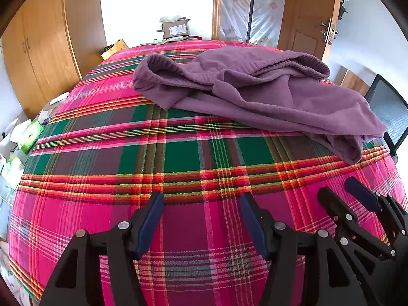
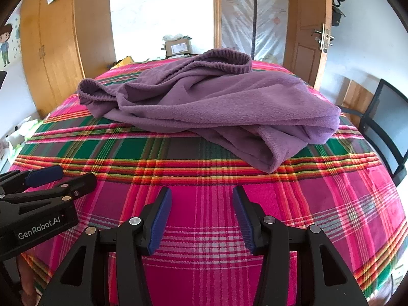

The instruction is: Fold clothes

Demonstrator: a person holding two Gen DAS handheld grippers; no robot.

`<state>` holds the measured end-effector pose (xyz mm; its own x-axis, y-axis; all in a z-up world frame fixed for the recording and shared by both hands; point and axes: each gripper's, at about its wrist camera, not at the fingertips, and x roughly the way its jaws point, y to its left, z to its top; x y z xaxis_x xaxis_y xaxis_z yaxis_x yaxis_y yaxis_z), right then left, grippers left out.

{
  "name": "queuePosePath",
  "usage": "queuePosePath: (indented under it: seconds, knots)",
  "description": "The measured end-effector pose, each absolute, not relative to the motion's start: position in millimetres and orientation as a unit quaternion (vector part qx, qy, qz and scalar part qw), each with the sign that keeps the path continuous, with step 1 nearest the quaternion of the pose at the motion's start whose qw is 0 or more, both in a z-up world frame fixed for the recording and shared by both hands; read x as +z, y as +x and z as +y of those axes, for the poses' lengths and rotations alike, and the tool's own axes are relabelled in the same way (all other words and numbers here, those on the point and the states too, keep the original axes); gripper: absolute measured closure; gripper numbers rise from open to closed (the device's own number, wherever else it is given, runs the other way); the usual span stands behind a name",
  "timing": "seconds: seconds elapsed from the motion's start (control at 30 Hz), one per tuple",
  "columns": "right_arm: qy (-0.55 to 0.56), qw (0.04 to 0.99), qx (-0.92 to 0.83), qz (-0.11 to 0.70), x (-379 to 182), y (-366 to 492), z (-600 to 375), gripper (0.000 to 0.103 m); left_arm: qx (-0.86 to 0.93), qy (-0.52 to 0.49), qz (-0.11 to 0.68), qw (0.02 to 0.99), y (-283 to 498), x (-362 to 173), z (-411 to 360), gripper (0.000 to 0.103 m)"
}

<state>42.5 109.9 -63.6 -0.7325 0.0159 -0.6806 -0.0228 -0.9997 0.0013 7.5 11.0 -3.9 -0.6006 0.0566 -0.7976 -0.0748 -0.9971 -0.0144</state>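
A crumpled purple fleece garment [image 1: 255, 94] [image 2: 216, 102] with ribbed cuffs lies on the far half of a pink, green and orange plaid bedspread [image 1: 102, 153] [image 2: 331, 204]. My left gripper [image 1: 202, 196] hovers over the near part of the spread, open, with only bare cloth between its blue pads. It also shows at the left edge of the right wrist view as the left gripper [image 2: 75, 174]. My right gripper [image 2: 201, 190] is beside it, open and holding nothing. It appears in the left wrist view as the right gripper [image 1: 338, 185]. Both stand short of the garment.
A wooden wardrobe [image 1: 43, 51] stands at the left, a wooden door [image 1: 306, 12] at the back right. A black chair [image 2: 387, 117] is close to the bed's right side. A cardboard box [image 1: 176, 28] sits beyond the bed. Boxes and papers [image 1: 15, 148] litter the floor at the left.
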Motion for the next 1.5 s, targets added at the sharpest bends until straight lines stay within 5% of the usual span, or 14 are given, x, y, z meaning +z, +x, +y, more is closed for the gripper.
queuePosePath:
  seconds: [0.73,1.23,1.5]
  knots:
    - [-0.371,-0.023,0.928,-0.018,-64.0,36.8,111.0,0.051,0.878,-0.467,-0.004,0.104,-10.1,4.6,-6.3,0.047]
    - [-0.374,-0.034,0.927,-0.016,-63.4,37.7,114.5,0.051,0.898,-0.438,-0.001,0.040,-59.0,20.7,-55.3,0.047]
    - [-0.384,-0.129,0.914,0.019,-51.1,29.1,118.8,0.051,0.909,-0.413,0.029,0.042,-82.2,35.1,-65.2,0.047]
